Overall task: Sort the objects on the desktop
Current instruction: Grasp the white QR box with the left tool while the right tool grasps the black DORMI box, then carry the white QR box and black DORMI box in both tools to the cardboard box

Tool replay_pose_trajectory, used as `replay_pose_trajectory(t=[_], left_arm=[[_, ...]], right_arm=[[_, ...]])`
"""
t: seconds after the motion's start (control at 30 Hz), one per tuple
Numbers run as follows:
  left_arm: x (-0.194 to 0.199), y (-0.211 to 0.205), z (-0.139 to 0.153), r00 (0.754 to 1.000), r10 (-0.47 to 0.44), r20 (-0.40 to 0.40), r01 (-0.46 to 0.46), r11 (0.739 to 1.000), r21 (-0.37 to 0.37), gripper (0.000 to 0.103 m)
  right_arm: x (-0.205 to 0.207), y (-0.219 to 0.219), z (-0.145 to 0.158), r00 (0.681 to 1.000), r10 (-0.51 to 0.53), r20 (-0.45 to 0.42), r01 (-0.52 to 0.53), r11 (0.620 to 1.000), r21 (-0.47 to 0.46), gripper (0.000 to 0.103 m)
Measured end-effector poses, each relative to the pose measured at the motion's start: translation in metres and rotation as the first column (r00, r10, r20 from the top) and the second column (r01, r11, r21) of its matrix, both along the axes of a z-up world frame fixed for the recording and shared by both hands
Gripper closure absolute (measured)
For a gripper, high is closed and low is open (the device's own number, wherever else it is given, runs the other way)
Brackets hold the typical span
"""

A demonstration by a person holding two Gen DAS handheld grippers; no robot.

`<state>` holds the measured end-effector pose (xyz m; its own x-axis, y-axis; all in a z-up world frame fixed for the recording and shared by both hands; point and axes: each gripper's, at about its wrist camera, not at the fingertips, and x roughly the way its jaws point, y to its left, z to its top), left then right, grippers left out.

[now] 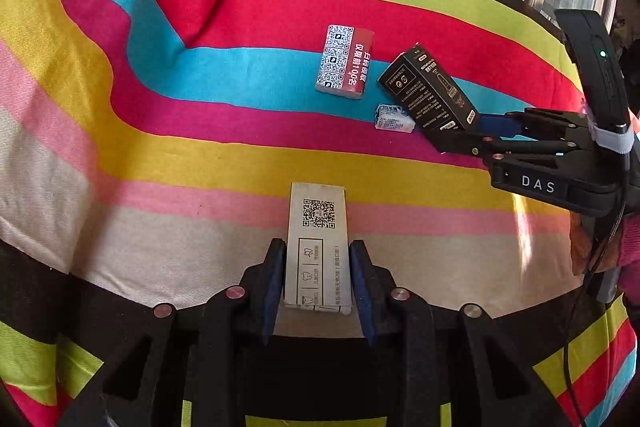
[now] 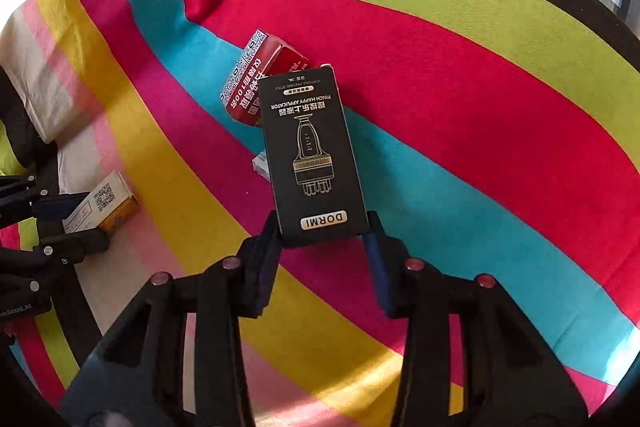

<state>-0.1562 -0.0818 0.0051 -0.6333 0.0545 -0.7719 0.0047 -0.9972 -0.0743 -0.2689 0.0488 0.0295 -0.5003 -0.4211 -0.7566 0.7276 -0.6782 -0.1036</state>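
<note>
Left claw: our left claw (image 1: 318,279) is clenched on the white box (image 1: 318,243), pads pressed to both long sides; the box lies on the pale stripe at the near edge of the counter
Right claw: our right claw (image 2: 322,239) grips the black box (image 2: 314,155) by its DORMI end; the far end looks tilted up off the cloth, though we cannot tell whether the box is fully clear
Striped cloth: the striped cloth (image 1: 160,155) covers the whole counter
Untouched: the red box (image 1: 346,61) lies on the blue stripe, and a small white packet (image 1: 392,119) sits just beside the black box
Done so far: we see no finished pile or bin, so we judge nothing is sorted yet
Left to do: we judge that both held boxes still need placing, and then the red box and the packet need handling
</note>
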Motion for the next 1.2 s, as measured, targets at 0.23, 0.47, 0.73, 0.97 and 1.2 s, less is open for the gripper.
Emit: replay_pose_trajectory(t=[0.23,0.47,0.73,0.97,1.2], left_arm=[[0.023,0.012,0.003,1.0,-0.013,0.023,0.012,0.999,0.04,0.07],[0.076,0.021,0.005,1.0,-0.02,0.021,0.02,0.999,0.038,0.07],[0.135,0.025,0.015,1.0,-0.014,-0.003,0.014,0.999,0.037,0.07],[0.182,0.016,0.019,1.0,0.003,-0.006,-0.002,1.0,0.031,0.07],[0.218,0.004,0.022,0.998,0.061,-0.025,-0.059,0.997,0.055,0.07]], right_arm=[[0.078,0.054,0.005,0.999,-0.018,0.051,0.016,0.999,0.029,0.06],[0.151,0.089,0.01,0.998,-0.032,0.058,0.031,0.999,0.023,0.06],[0.207,0.098,0.011,0.997,-0.065,0.05,0.065,0.998,-0.008,0.06],[0.245,0.103,0.007,0.995,-0.065,0.075,0.069,0.996,-0.051,0.059],[0.273,0.104,0.0,0.993,-0.053,0.104,0.061,0.995,-0.075,0.059]])
